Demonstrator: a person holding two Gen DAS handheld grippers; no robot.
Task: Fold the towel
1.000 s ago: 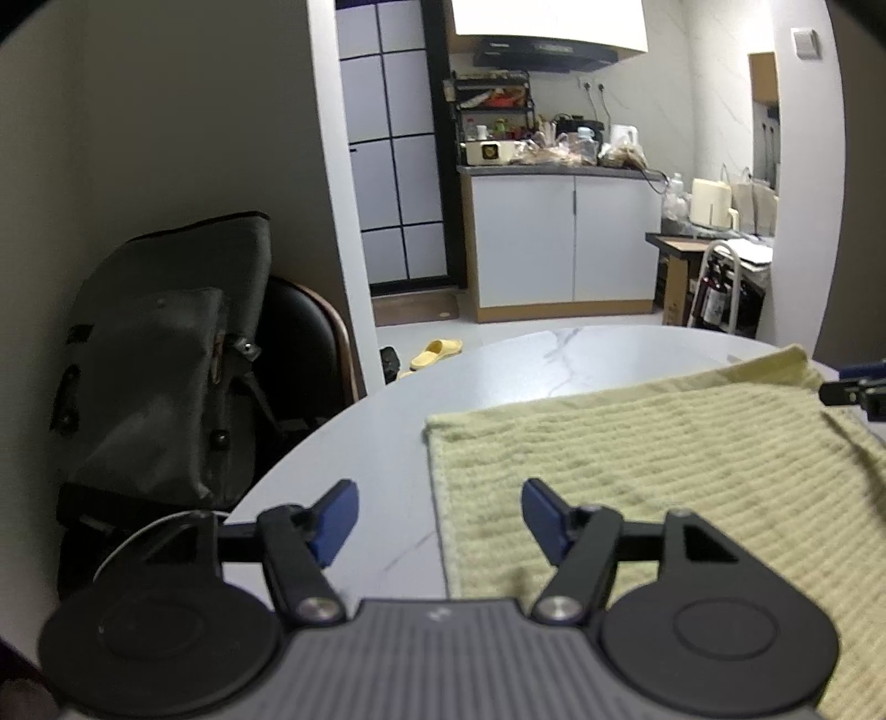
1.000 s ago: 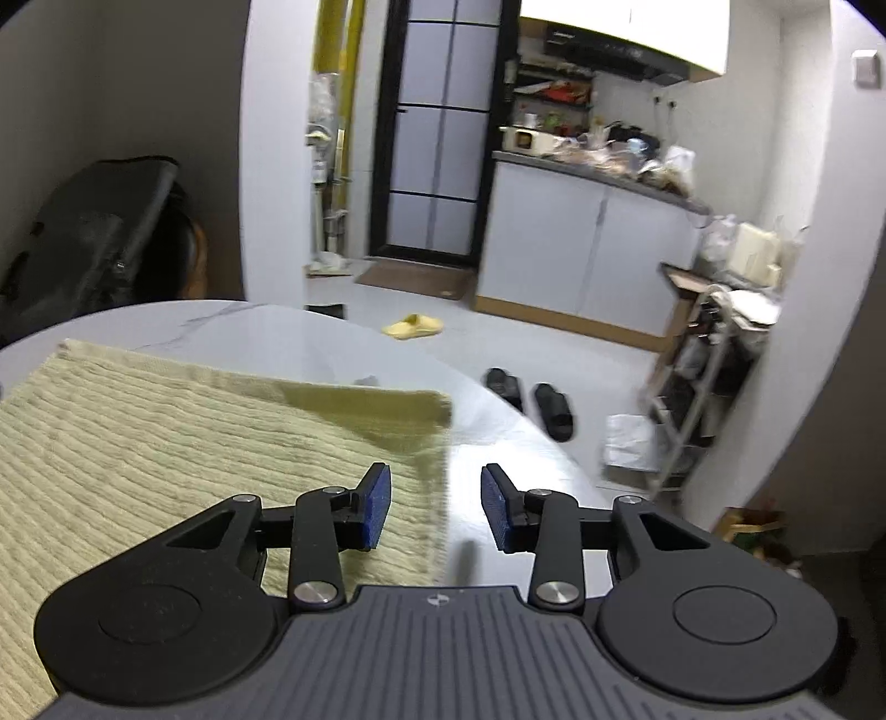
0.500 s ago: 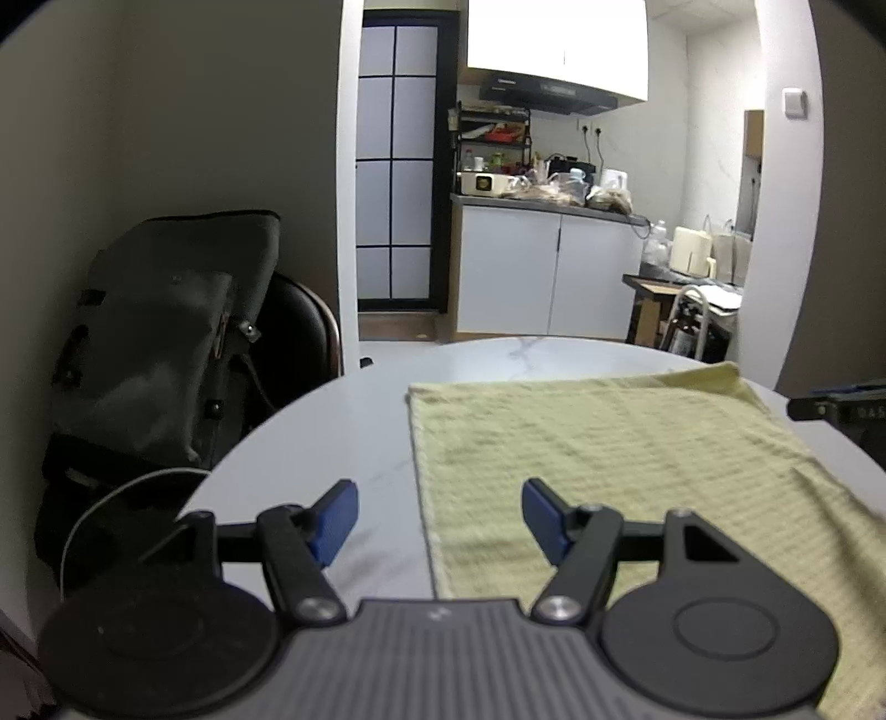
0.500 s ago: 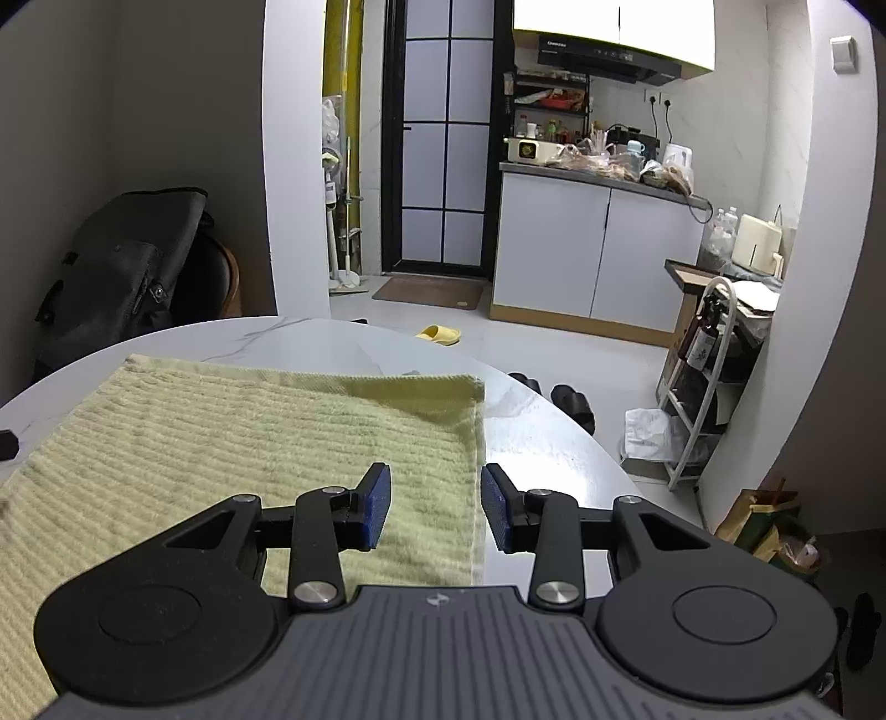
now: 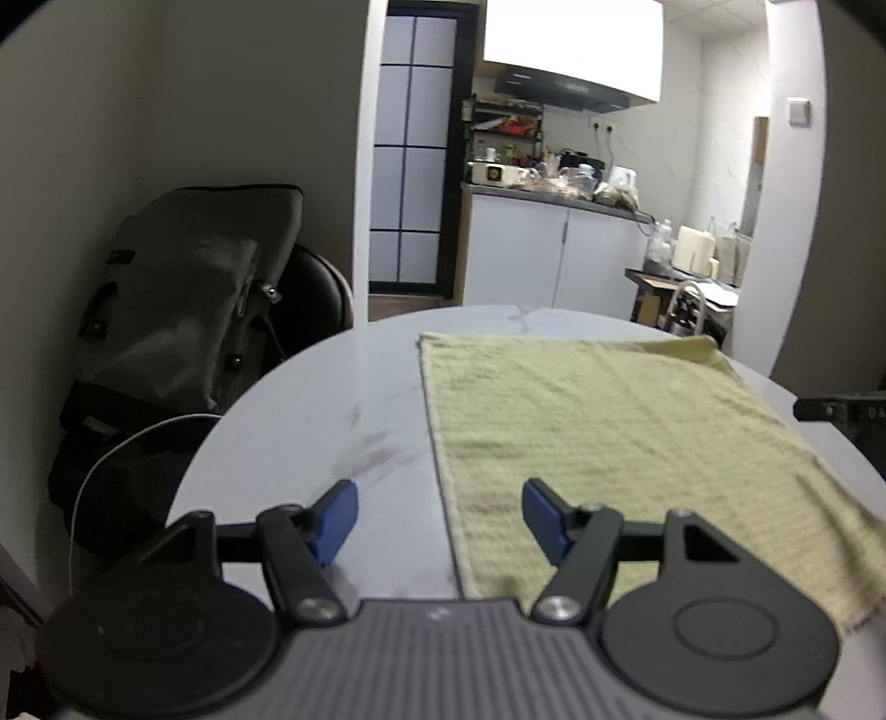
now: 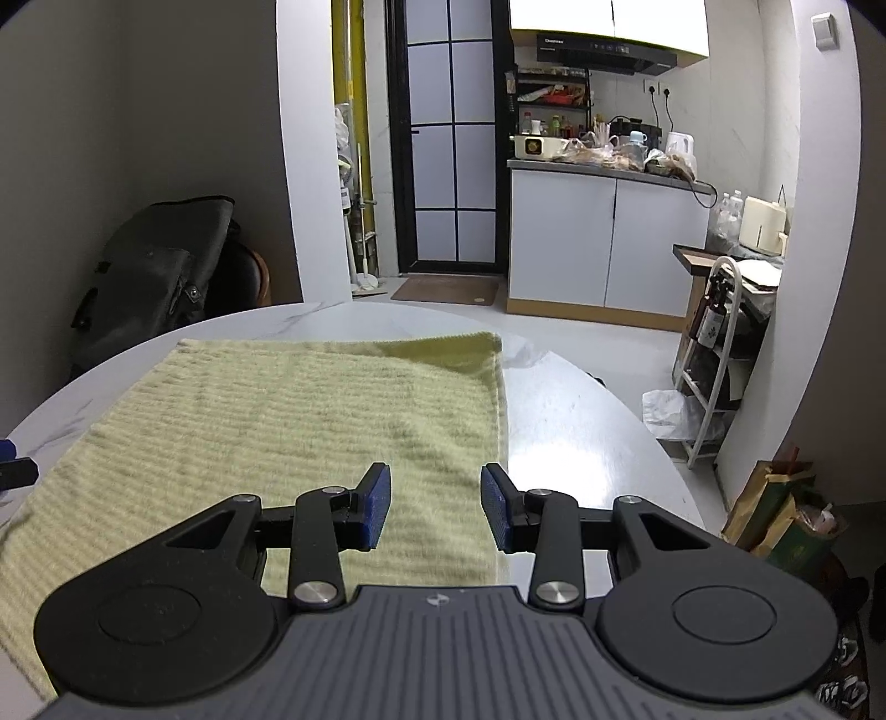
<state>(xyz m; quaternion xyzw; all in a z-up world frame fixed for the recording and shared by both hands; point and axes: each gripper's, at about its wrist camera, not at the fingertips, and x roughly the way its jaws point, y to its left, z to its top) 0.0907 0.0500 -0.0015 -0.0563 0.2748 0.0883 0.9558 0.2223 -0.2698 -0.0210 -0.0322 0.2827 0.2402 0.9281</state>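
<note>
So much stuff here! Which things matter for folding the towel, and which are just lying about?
For the job:
- yellow towel
- left hand-held gripper, open
- right hand-held gripper, open
- round table

Lying about:
- grey backpack
- chair
- bottle rack
- doormat

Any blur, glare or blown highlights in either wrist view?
Left wrist: towel weave soft, near edge smeared; upper cabinet blown out white. Right wrist: sharper, towel ribs readable; glare patch on table beside the towel. Both: fisheye bends walls, corners vignetted.
</note>
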